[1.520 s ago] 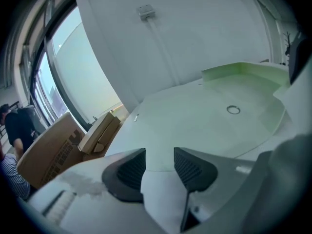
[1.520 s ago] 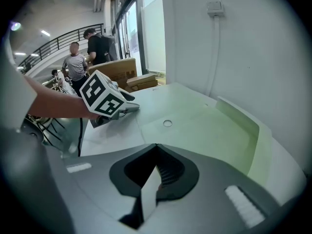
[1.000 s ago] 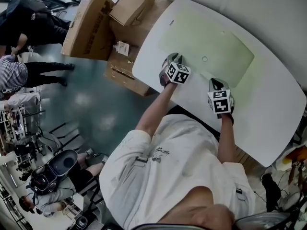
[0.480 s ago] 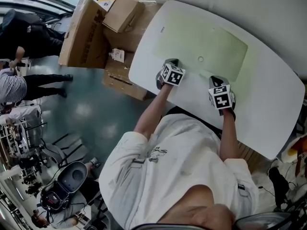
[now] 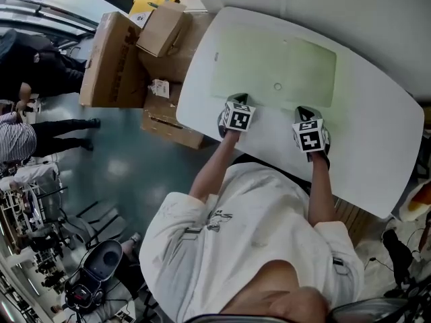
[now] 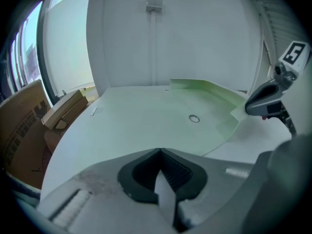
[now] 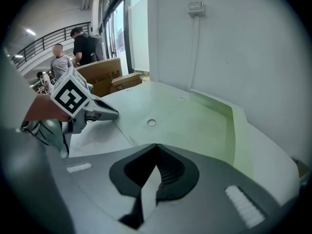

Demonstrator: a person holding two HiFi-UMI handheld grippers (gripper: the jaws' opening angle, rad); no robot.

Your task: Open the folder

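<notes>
item 1, folder [image 5: 276,62]: pale green, lying flat and closed on the white counter [image 5: 377,133], toward the counter's 12 o'clock edge next to the wall. a small round ring [image 5: 277,86] sits on its cover close to the near edge. in the right gripper view the folder's far edge stands up slightly.

item 2, left gripper [image 5: 240,99]: clenched, both jaws pressed together. the left gripper view shows nothing caught between them. its tips sit at the folder's near edge, at about 7 o'clock from the ring. whether they touch the cover cannot be told.

item 3, right gripper [image 5: 305,112]: also clenched, with its jaws meeting in the right gripper view and nothing seen in their grasp. it sits just short of the folder's near edge, at about 5 o'clock from the ring, on bare counter. the 2 grippers are side by side but apart, each pointing toward 12 o'clock and angled down.

item 4, surroundings: cardboard boxes [image 5: 114,59] are stacked on the floor [image 5: 135,160] off the counter's 9 o'clock end, 1 of them lying across another. bystanders [image 5: 20,123] stand farther out at 9 o'clock. a small fitting [image 6: 154,5] is mounted on the wall beyond the counter at 12 o'clock.
</notes>
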